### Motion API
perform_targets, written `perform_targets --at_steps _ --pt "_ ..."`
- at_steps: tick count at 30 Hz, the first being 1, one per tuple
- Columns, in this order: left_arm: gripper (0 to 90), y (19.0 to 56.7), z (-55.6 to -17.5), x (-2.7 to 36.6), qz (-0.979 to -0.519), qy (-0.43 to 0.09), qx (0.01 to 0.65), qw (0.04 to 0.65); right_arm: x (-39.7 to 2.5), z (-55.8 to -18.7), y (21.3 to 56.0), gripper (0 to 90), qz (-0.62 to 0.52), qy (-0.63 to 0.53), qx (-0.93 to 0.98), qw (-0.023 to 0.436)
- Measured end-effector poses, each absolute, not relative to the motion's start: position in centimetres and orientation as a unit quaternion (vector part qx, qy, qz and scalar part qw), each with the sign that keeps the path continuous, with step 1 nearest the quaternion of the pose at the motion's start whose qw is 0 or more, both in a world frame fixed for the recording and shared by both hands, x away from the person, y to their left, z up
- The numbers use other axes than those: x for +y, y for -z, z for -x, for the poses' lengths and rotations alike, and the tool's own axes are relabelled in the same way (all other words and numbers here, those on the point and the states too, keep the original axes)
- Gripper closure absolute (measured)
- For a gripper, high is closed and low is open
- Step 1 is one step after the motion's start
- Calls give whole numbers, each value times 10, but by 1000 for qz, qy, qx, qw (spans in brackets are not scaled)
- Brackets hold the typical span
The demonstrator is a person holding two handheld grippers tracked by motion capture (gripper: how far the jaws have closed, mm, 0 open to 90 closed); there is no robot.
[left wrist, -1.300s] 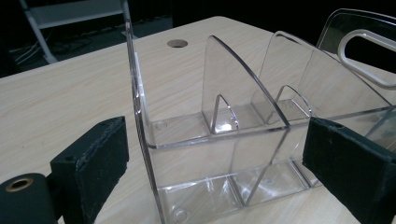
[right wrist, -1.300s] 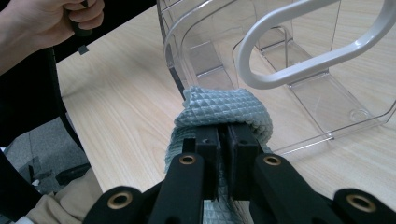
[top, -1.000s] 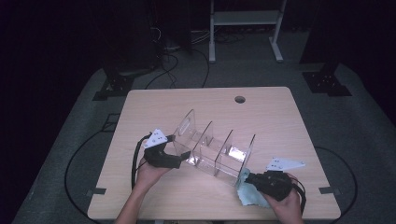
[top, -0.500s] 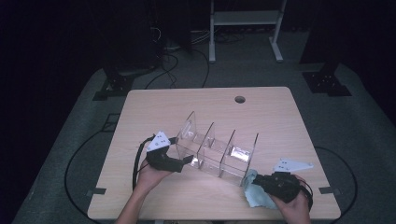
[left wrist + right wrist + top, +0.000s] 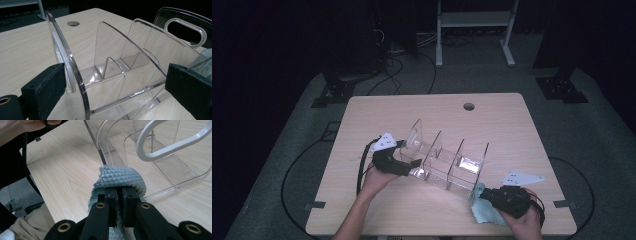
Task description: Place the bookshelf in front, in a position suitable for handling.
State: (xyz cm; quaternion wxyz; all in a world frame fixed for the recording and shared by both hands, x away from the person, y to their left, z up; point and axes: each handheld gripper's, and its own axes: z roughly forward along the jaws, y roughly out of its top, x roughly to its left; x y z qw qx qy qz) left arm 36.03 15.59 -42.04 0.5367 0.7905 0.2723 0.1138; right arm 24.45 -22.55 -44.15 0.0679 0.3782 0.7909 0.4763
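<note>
two grippers busy: left gripper [image 5: 412, 163] wide open astride the clear organizer [image 5: 447, 162] wall, right gripper [image 5: 120, 195] clamped on cloth [image 5: 120, 178]; next we wipe w/ it.

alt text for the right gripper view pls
The right claw, jaws shut, pinches a folded grey-blue waffle-textured cloth just above a light wood table. Beyond the cloth stands a clear acrylic divided organizer with a handle cutout.
</note>
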Motion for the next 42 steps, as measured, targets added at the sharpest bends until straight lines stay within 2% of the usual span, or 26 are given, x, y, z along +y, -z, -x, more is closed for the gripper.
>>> perform_targets --at_steps 2,7,13,24,33,42 --pt "37 423 -362 156 -793 -96 272 537 -225 -244 441 850 -379 -476 791 67" --pt "25 423 -362 156 -796 -98 267 534 -224 -246 442 850 -378 -477 791 67" --pt "54 422 -362 160 -798 -80 267 534 -226 -249 442 851 -383 -477 788 70" --pt "67 418 -352 169 -813 -75 255 518 -228 -253 442 851 -389 -475 786 72" --pt "70 419 -353 167 -813 -79 254 518 -226 -240 436 851 -375 -480 790 74" --pt "71 418 -349 168 -819 -80 250 510 -226 -250 437 851 -385 -480 784 75"
